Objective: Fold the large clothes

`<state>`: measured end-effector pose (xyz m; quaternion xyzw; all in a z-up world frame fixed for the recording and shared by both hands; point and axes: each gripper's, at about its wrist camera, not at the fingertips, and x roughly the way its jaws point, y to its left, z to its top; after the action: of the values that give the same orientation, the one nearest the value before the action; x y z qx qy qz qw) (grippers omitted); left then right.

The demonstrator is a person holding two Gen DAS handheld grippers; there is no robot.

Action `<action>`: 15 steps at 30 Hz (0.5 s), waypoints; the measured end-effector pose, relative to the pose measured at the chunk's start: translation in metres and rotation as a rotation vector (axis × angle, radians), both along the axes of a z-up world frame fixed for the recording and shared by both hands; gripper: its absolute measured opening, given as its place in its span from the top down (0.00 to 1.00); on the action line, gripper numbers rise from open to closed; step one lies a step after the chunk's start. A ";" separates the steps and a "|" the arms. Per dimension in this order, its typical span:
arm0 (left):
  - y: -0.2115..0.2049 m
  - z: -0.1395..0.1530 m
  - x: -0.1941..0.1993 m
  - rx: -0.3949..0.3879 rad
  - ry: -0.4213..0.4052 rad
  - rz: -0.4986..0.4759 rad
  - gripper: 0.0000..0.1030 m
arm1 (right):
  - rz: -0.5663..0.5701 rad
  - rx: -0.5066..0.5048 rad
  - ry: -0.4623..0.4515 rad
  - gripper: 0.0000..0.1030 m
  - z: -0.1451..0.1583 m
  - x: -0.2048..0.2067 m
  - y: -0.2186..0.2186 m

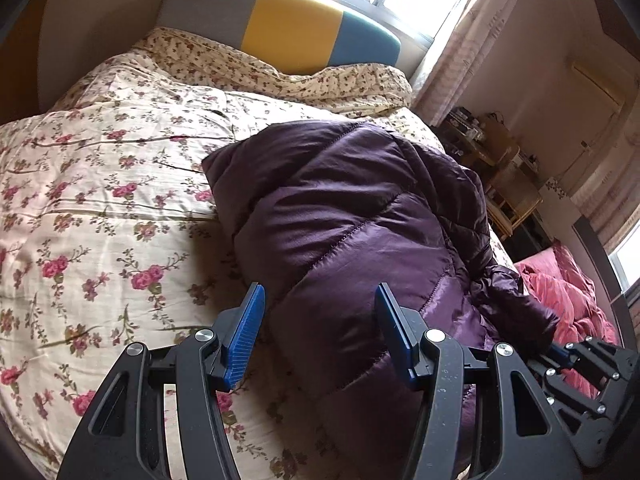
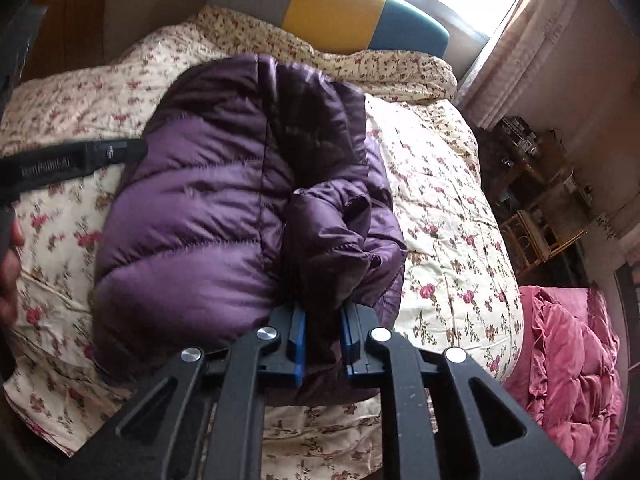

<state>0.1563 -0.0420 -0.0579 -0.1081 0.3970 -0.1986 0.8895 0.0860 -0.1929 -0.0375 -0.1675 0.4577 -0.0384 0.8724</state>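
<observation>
My left gripper point(image 1: 320, 312) hangs with fingers wide over the purple puffer jacket point(image 1: 340, 216) bundled on the floral bed point(image 1: 100, 200). Only the right wrist view shows my right gripper point(image 2: 323, 336) pinching a dark jacket fold.

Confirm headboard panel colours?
Padded headboard: grey, yellow, teal panels, left to right. Clearest in left wrist view.
</observation>
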 end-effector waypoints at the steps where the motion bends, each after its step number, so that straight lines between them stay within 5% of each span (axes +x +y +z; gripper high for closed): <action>1: -0.003 -0.001 0.001 0.004 0.003 -0.005 0.45 | -0.003 -0.003 0.010 0.89 -0.004 0.000 -0.002; 15: -0.041 -0.028 0.011 0.088 0.027 -0.056 0.45 | -0.052 0.030 0.068 0.90 -0.061 0.003 -0.019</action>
<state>0.1674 -0.0828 -0.0855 -0.0603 0.4204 -0.2042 0.8820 0.0889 -0.2119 -0.0987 -0.1439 0.4917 -0.0484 0.8574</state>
